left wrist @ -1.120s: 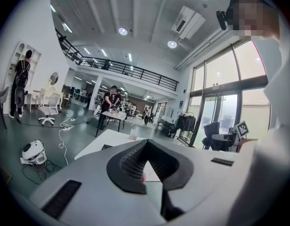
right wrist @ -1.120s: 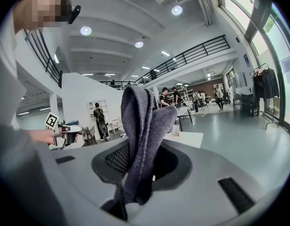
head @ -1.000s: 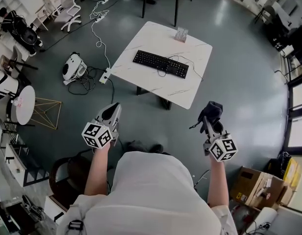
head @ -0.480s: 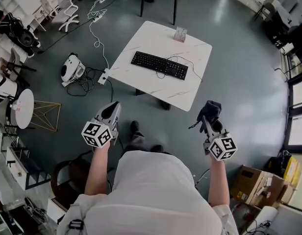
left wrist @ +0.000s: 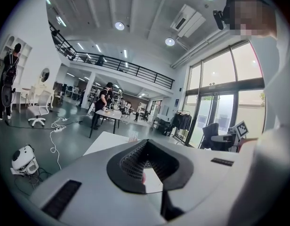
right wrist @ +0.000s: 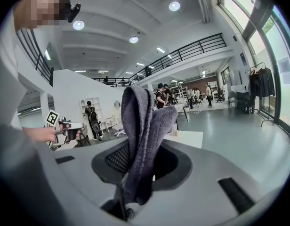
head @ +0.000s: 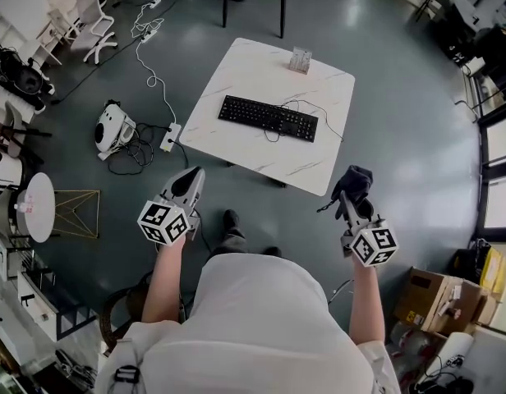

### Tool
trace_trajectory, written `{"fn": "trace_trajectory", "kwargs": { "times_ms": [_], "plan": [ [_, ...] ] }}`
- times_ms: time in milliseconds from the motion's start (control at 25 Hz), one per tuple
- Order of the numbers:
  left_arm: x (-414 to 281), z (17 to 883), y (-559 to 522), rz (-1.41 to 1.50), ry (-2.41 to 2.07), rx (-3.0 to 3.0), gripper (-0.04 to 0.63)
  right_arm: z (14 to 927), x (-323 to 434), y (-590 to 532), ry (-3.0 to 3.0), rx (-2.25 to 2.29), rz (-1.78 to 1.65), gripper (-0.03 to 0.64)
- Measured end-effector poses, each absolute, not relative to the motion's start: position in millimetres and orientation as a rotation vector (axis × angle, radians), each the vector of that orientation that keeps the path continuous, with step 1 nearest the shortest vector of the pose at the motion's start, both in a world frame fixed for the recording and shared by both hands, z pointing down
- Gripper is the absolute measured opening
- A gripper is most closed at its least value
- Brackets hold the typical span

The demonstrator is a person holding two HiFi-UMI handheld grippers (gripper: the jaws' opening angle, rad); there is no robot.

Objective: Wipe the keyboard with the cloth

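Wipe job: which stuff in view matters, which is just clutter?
Job: black full-size keyboard, dark grey cloth in right claw, white marble-top table.
Clutter: small clear holder on table, white round floor device, white power strip, brown cardboard box.

The left tool (head: 190, 180) is held out ahead of the body on the bare left forearm (head: 164, 281). Its jaws are pressed together with nothing between them, and its marker cube (head: 163, 222) is turned up toward the head. The right tool (head: 348, 199) is carried at about the same level on the right forearm (head: 364, 298), well apart from the left and pointed forward, and its jaws are clamped on a dark cloth (head: 356, 180) that is bunched up over the tips.
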State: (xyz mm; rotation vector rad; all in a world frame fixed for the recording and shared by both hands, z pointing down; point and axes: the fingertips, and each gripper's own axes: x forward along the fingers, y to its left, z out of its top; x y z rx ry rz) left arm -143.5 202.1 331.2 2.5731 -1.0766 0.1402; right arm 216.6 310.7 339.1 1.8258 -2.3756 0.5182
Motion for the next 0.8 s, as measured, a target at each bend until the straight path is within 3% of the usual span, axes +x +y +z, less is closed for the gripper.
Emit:
{"fn": "trace_trajectory", "kwargs": {
  "times_ms": [800],
  "plan": [
    [-165, 356, 50, 0.256, -0.843, 2.641, 0.012, 349, 168, 217, -2.166, 1.989, 0.584, 0.115]
  ]
}}
